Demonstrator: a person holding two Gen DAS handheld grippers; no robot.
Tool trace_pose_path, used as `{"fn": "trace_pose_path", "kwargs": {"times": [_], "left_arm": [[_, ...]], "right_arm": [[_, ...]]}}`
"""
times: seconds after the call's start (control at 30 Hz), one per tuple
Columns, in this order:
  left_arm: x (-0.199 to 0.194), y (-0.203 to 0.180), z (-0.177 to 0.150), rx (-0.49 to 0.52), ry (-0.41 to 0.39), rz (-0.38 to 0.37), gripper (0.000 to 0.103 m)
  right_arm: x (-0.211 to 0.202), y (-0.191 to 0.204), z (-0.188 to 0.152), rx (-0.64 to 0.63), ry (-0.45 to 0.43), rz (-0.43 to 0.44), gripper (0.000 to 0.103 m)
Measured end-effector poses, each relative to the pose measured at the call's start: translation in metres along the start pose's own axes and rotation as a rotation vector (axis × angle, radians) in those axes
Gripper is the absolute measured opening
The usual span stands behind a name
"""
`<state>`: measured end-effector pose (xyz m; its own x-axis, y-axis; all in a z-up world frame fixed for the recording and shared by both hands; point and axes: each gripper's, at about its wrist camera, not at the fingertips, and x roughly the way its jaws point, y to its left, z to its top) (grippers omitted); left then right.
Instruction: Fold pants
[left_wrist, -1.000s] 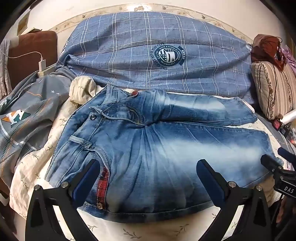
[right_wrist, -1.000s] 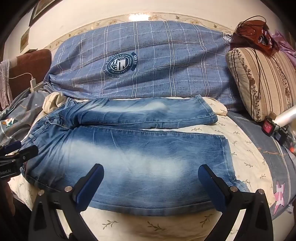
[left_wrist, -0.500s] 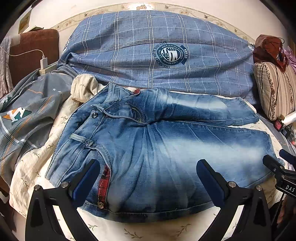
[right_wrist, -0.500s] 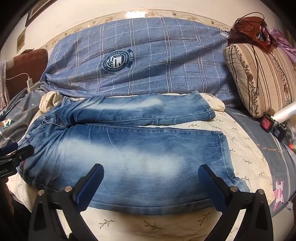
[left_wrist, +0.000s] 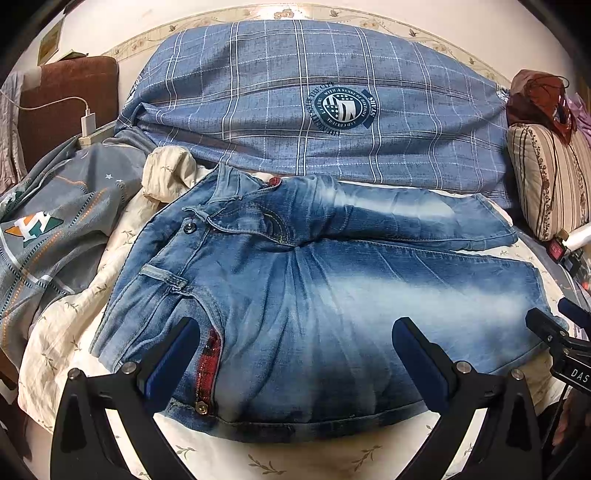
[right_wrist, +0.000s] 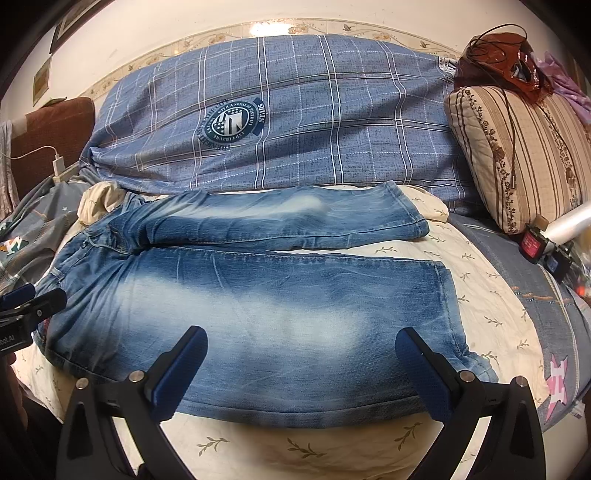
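Observation:
A pair of faded blue jeans (left_wrist: 314, 295) lies flat on a cream leaf-print sheet (left_wrist: 229, 458), waistband at the left, legs running right. The far leg lies apart from the near leg (right_wrist: 258, 306). My left gripper (left_wrist: 295, 350) is open and empty, hovering over the near hip and red pocket lining. My right gripper (right_wrist: 301, 362) is open and empty, over the near leg's lower edge. Each gripper shows at the edge of the other's view, the right (left_wrist: 554, 332) and the left (right_wrist: 33, 302).
A big blue plaid pillow (left_wrist: 325, 107) lies behind the jeans. A striped cushion (right_wrist: 517, 155) with a brown bag on top stands at the right. A grey quilt (left_wrist: 48, 236) and a charger with cable (left_wrist: 88, 125) are at the left. Small items lie at the far right (right_wrist: 535, 245).
Both grippers have drawn slightly back and up from the jeans, so the scene sits a little lower in view. The jeans have not moved. Both grippers stay open.

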<state>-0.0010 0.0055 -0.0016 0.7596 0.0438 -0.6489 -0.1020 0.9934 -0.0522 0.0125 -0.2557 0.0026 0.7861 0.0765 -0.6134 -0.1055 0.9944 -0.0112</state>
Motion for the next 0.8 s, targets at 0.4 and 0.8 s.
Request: {"fn": "trace_pose_path", "kwargs": {"times": [0.4,0.8], "left_arm": [[-0.0002,0.0006,0.0004,-0.008,-0.002,-0.004,0.103],[0.0013,0.0007,0.0003,-0.009,0.004,0.0,0.103]], "right_arm": [[0.0007,0.0019,-0.0001,-0.006,0.003,-0.004,0.103],[0.0006,0.0016,0.0001,-0.004,0.003,-0.003,0.103]]}}
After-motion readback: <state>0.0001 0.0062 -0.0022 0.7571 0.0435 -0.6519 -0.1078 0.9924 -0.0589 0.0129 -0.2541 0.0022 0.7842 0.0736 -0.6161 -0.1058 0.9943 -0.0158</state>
